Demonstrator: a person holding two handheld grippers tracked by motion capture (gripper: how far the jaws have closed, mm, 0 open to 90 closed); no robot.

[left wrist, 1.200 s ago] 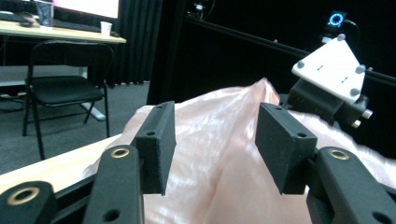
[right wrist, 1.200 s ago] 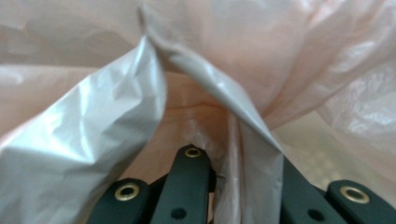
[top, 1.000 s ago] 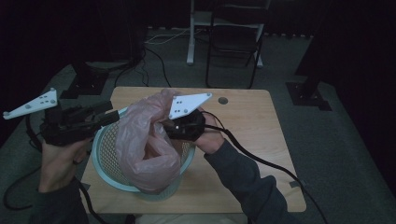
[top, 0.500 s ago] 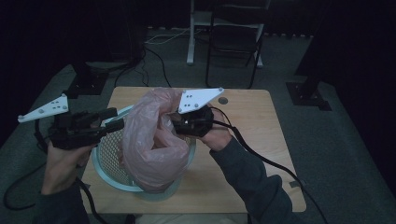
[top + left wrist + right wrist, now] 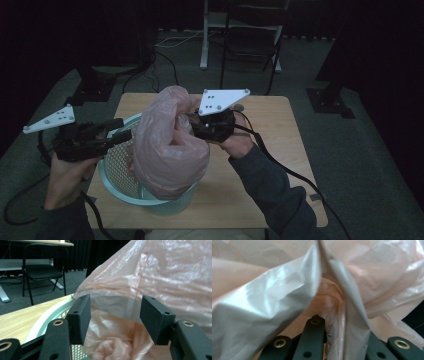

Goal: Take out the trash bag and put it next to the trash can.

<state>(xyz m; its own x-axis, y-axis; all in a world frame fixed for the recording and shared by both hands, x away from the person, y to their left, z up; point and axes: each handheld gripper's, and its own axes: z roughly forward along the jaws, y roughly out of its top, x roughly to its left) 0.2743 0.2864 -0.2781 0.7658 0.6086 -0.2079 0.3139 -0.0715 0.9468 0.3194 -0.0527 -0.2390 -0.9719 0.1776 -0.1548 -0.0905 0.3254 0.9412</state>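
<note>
Bag (image 5: 167,150), pink plastic, crumpled & ballooning over mesh basket (image 5: 114,170).

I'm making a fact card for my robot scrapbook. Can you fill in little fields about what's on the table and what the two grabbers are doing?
Table: light wooden tabletop
Basket: pale blue mesh plastic basket, on the table
Bag: thin pink plastic bag, bunched up, rising out of the basket
Left gripper: jaws open, facing the bag beside the basket rim
Right gripper: shut on the bag's upper part

The left gripper (image 5: 117,135) is held level, jaws spread wide apart; the right gripper (image 5: 192,125) is raised higher, jaws buried.
</note>
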